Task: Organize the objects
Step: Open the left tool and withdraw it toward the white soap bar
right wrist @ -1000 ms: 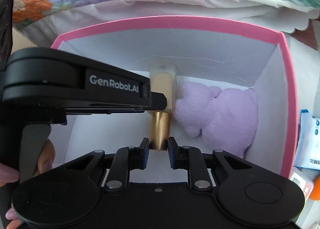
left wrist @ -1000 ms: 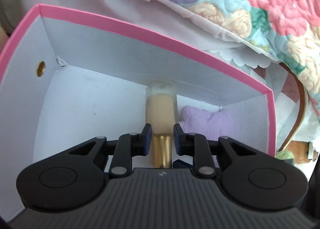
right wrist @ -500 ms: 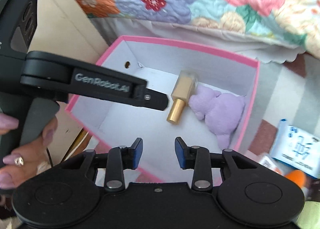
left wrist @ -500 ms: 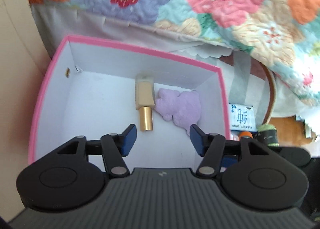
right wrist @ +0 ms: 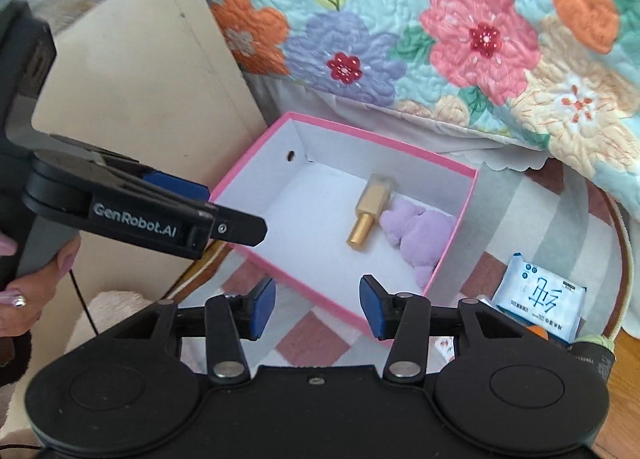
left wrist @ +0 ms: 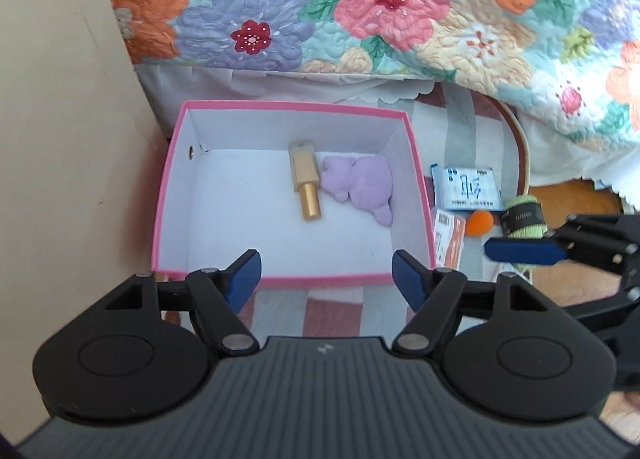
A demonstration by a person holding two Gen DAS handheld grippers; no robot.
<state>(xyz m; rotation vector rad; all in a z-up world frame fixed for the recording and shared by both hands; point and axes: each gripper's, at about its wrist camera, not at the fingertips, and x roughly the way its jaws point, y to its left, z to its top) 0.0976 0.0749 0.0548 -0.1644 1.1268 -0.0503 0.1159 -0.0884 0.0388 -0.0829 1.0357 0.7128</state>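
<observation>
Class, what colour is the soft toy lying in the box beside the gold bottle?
Pale lilac purple; the soft toy shows best in the left wrist view.

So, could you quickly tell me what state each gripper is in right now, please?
Left gripper: jaws opening, nothing between them.
Right gripper: jaws opening, nothing between them.

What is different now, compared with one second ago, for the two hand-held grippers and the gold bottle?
Both let go of the gold bottle and rose out of the pink box. The left hand-held gripper and right hand-held gripper now hang above the box's near rim, jaws opening with nothing between them. The bottle still lies beside the purple plush toy in the box.
</observation>
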